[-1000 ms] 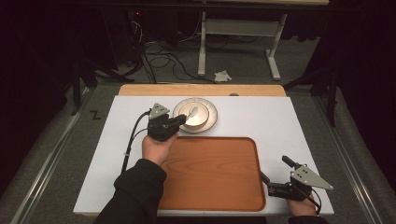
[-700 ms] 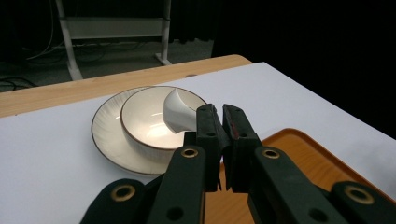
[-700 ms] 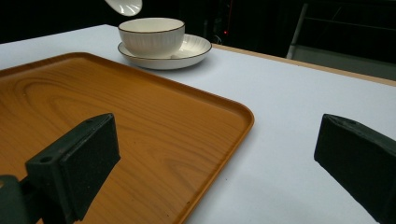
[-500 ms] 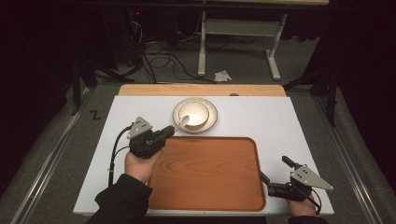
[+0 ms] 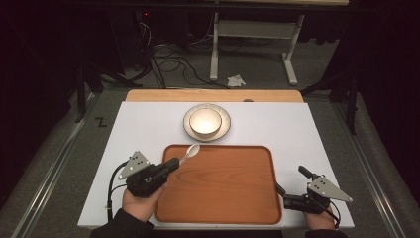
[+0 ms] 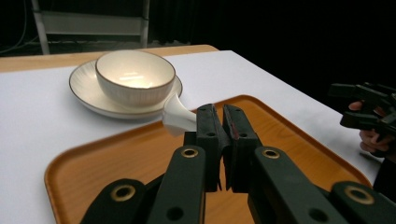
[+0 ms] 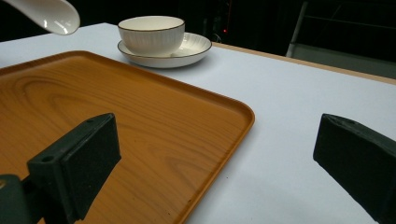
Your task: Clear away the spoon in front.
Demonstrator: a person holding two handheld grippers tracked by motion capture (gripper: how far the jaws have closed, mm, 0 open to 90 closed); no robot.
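Left gripper [image 5: 173, 163] moved off bowl [image 5: 205, 121], clamps spoon [image 5: 189, 152] | white table [image 5: 307, 134] | tray [image 5: 223, 183] empty | right gripper [image 5: 280, 191] open

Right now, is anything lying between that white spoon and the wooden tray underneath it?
Nothing visible. The left gripper holds the white spoon by its handle over the tray's far left corner. The wooden tray is bare. The bowl and its saucer stand beyond the tray's far rim, apart from it.

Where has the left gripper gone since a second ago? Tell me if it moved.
Yes. The left gripper, shut on the spoon, has drawn back from the bowl toward the person, and is now over the tray's near-left corner.
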